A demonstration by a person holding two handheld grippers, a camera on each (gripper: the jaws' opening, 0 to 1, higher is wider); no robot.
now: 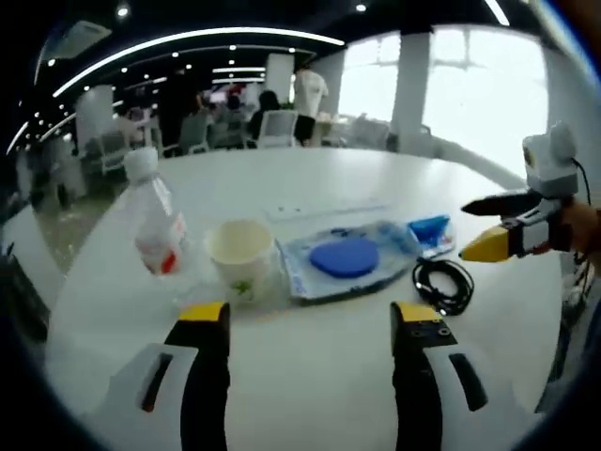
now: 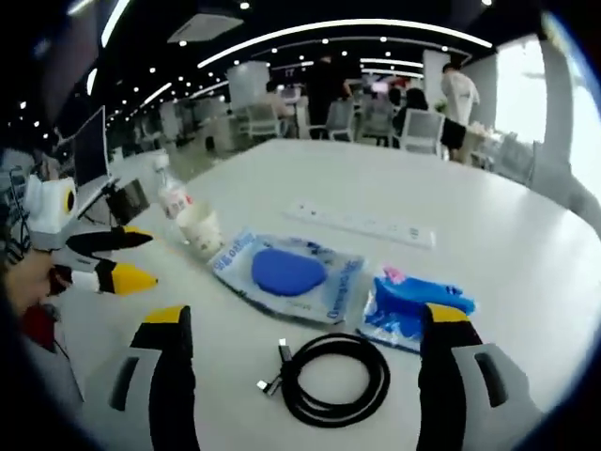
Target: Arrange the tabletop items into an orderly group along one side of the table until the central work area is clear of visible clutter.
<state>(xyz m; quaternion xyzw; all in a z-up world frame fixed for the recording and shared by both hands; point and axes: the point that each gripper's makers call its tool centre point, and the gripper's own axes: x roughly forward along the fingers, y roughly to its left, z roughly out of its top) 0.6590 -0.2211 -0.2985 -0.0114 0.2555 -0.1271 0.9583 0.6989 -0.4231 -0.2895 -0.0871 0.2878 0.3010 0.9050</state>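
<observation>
Clutter lies ahead of both released grippers: paper cup and water bottle beyond the left gripper; coiled black cable between the right gripper jaws, blue packets beyond.

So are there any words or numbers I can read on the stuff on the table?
None can be read.
Water bottle: red label, print blurred.
Paper cup: a small green mark, too blurred to read.
Clear bag with the blue disc: blue print along its edges, too small to read.
Blue packet: no print legible.
Power strip: no markings legible.
</observation>
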